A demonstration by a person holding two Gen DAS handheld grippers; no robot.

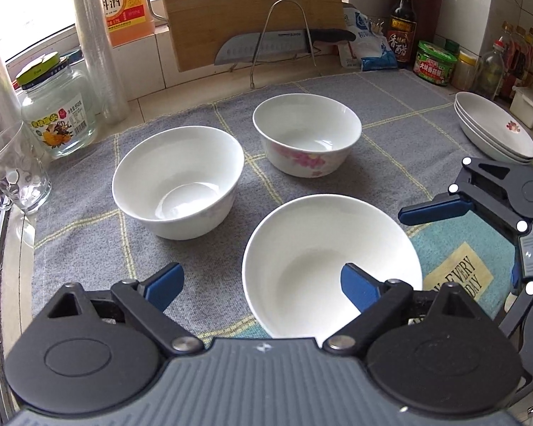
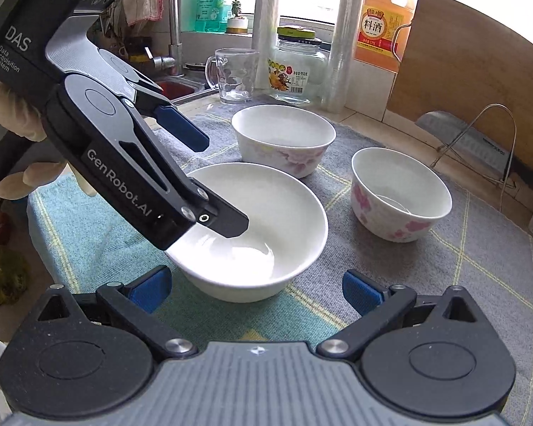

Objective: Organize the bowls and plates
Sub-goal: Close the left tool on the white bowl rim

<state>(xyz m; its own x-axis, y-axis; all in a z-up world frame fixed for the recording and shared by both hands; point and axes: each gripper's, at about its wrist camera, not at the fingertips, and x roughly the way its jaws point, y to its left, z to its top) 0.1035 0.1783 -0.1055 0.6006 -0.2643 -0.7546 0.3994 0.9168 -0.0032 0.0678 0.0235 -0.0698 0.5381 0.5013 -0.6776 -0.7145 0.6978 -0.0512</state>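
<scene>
Bowls: three glossy white ceramic, round; two point(image 1: 307, 135) point(image 1: 177, 181) with pink flowers.
Cloth point(image 1: 89, 248): grey woven, yellow grid, covering the desk.
Left gripper point(image 1: 263, 284): jaws wide, straddling the plain bowl point(image 1: 312, 259) rim.
Right gripper point(image 2: 256, 291): jaws wide, bowl just ahead.
Plates point(image 1: 494, 127): stacked, far right.

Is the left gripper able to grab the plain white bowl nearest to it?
Probably yes. The left gripper is open and straddles the near bowl: one finger inside, one outside its rim. Nothing blocks it; the right gripper waits open alongside.

three bowls point(image 1: 332, 266) upright, apart – on cloth | plates point(image 1: 494, 126) stacked – far right
</scene>
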